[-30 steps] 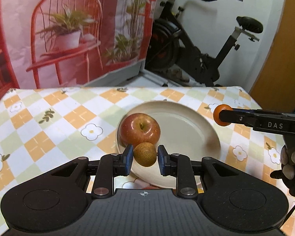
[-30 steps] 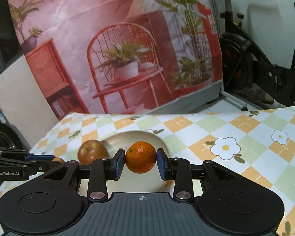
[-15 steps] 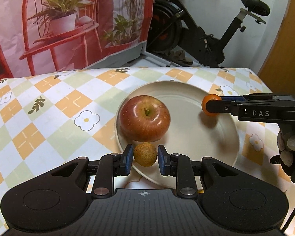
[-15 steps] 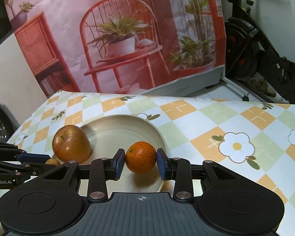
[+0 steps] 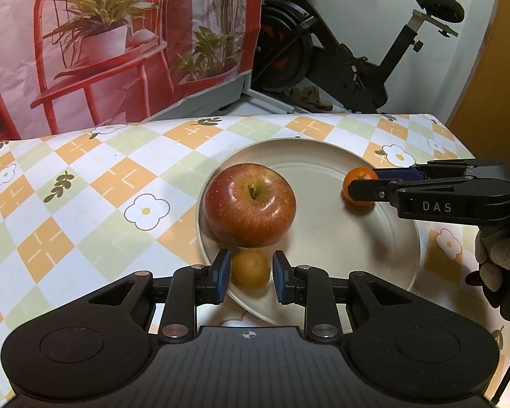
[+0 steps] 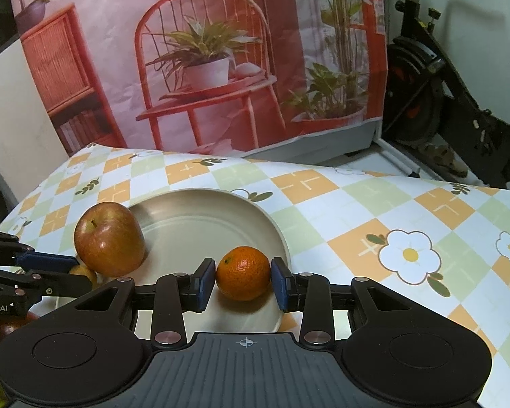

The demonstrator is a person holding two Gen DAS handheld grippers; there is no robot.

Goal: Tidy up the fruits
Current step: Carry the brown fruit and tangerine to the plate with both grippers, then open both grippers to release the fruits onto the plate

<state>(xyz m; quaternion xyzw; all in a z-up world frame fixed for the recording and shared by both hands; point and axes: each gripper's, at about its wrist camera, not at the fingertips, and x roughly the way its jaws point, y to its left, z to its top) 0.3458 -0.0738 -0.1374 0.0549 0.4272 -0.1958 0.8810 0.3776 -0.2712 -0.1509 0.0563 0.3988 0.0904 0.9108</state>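
Left wrist view: left tool [image 5: 249,276] low over the near rim of the plate [image 5: 340,238], small brown fruit [image 5: 250,268] between its blue pads.
Left tool state: narrow; a thin gap shows on each side of the brown fruit, so the pads flank it and I can't confirm any press.
Brown fruit: sits on the plate's near edge, just in front of the apple [image 5: 250,204], looks to touch it.
Apple: red, upright, stem up, on the left half of the plate.
Right wrist view: right tool [image 6: 243,284] over the plate's [image 6: 200,210] right-hand rim, orange [image 6: 244,273] between the pads.
Right tool state: left pad meets the orange, right pad at most brushing it; the orange rests on the plate with its shadow beneath.
Orange from the left camera: on the plate's right side [image 5: 358,187], well apart from the apple, partly hidden by the right tool's finger [image 5: 370,190].
Plate: cream, round, on the checked flower-print cloth [image 6: 408,255] covering the worktop.
Person: gloved hand [image 5: 493,261] at the right edge behind the right tool.
Background: exercise bike [image 5: 340,51], printed backdrop with a red chair and plants [image 6: 204,68].
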